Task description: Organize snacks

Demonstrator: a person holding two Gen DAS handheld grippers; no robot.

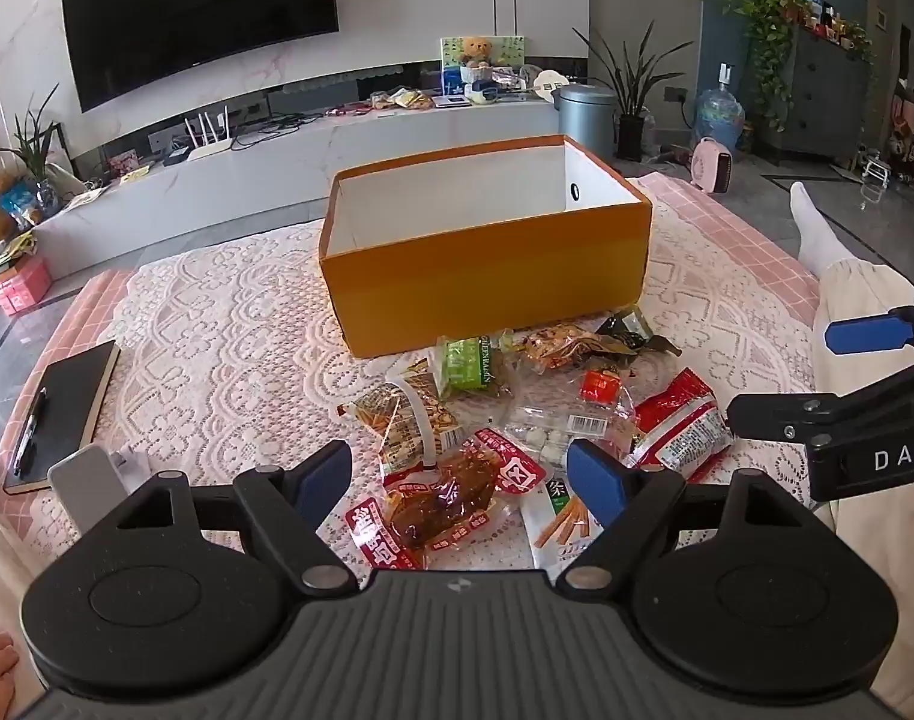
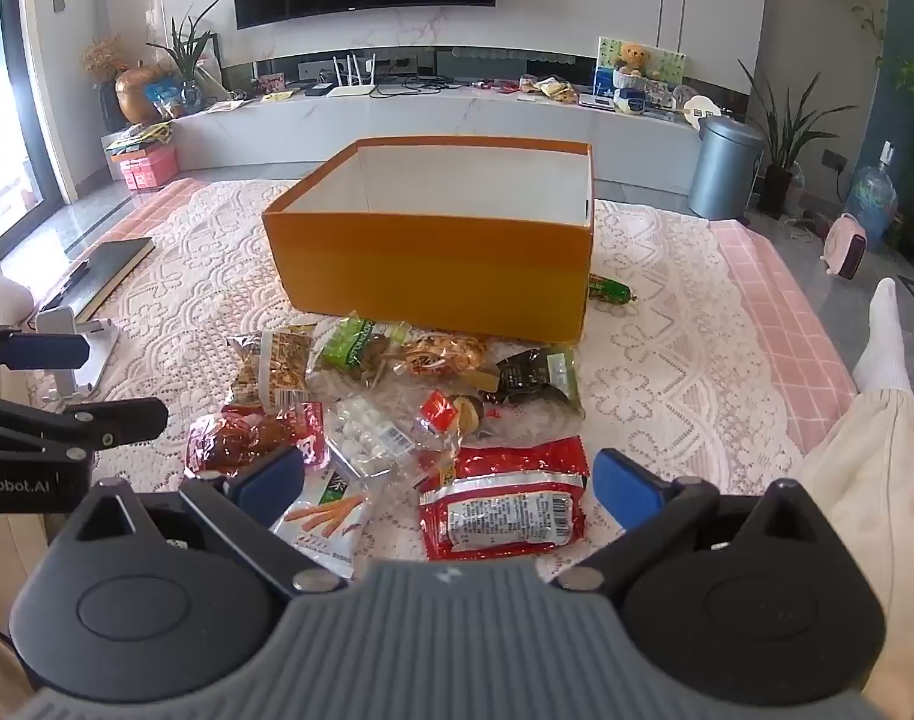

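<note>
An open orange box (image 1: 487, 276) with a white inside stands on the lace cloth; it also shows in the right wrist view (image 2: 438, 276). Several snack packets lie in a pile in front of it. My left gripper (image 1: 460, 480) is open above a red packet of braised meat (image 1: 444, 498). My right gripper (image 2: 447, 486) is open above a red sausage packet (image 2: 505, 510), which also shows in the left wrist view (image 1: 682, 426). A green packet (image 1: 472, 363) and a clear bag of white candies (image 2: 366, 438) lie in the pile. The right gripper's fingers (image 1: 865, 333) show at the left view's right edge.
A black notebook with a pen (image 1: 66, 408) and a white phone stand (image 1: 90, 480) lie at the left. A green sausage (image 2: 610, 291) lies by the box's right corner. The person's socked leg (image 2: 883, 348) rests at the right. A TV console runs behind.
</note>
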